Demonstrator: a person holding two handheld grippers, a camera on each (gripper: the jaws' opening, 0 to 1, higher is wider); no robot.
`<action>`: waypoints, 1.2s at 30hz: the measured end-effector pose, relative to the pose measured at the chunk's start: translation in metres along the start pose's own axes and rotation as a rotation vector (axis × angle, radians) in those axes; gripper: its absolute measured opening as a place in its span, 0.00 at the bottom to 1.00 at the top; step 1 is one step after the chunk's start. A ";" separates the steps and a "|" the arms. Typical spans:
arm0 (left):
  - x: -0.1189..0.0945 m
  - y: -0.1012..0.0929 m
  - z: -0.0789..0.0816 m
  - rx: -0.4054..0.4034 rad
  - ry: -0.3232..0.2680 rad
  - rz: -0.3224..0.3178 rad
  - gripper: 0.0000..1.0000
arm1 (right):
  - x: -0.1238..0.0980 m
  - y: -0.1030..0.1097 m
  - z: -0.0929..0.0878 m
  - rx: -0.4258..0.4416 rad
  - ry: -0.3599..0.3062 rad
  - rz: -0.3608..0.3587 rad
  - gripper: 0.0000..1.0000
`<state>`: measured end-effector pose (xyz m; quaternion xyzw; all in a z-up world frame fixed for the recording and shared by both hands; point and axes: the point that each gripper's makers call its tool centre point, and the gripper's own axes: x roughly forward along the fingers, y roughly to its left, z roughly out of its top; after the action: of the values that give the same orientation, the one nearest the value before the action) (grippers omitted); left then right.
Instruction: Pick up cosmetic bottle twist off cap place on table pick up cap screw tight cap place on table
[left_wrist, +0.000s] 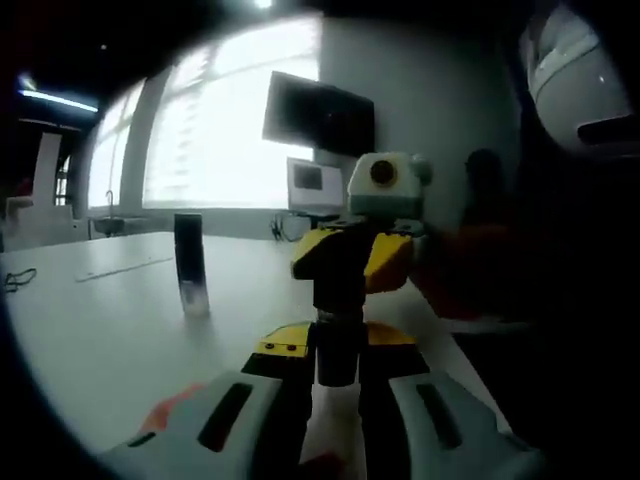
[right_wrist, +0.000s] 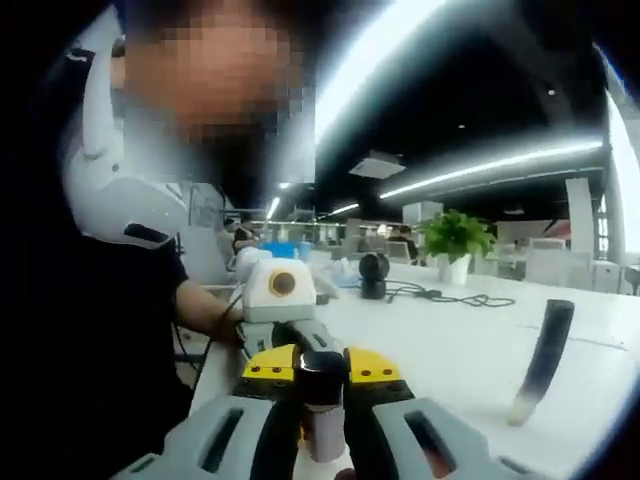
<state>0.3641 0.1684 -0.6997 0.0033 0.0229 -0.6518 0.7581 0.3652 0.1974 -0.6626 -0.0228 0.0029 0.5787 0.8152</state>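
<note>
**Left tongs** (left_wrist: 335, 345): grey jaws with yellow tips, closed on the cosmetic bottle (left_wrist: 336, 362). The bottle sits upright between them, held above the near edge of the bench (left_wrist: 90, 330).

**Right tongs** (right_wrist: 322, 390): closed on the same bottle from the opposite side. In the left gripper view they meet the left tongs head-on, with their yellow-and-black body directly over the bottle. Which pair holds the cap cannot be told.

**Cosmetic bottle:** in the right gripper view it shows a dark cap (right_wrist: 322, 368) over a pale body. It is clamped between the jaws and clear of the bench top. The cap is on the bottle.

**Second bottle** (left_wrist: 190, 265): tall and slim, with a dark upper part and a clear base. It stands alone on the bench, well apart from both tongs, toward the far side.

**Bench:** white top. A black cable (right_wrist: 450, 297) lies along its far part, with a round dark object (right_wrist: 373, 275) beside it.

**Potted plant** (right_wrist: 455, 238): stands at the far edge of the bench, behind the cable.

**Wall screen** (left_wrist: 318, 115): dark, mounted beside a bright window (left_wrist: 230, 130). A smaller lit monitor (left_wrist: 315, 185) stands below it.

**Person:** dark sleeve and a forearm (right_wrist: 205, 305) reach toward the tongs at the bench's near edge.
</note>
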 end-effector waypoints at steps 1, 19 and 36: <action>0.000 -0.001 -0.001 0.002 0.004 -0.003 0.06 | 0.000 0.001 -0.001 -0.010 0.006 0.026 0.10; 0.000 -0.009 0.003 -0.036 -0.014 -0.056 0.06 | -0.001 0.007 0.002 0.006 0.003 0.269 0.10; 0.002 -0.015 0.000 -0.038 -0.007 -0.097 0.06 | -0.005 0.010 0.002 0.020 -0.009 0.344 0.10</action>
<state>0.3496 0.1644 -0.6992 -0.0146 0.0325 -0.6872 0.7256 0.3542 0.1963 -0.6606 -0.0113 0.0090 0.7097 0.7044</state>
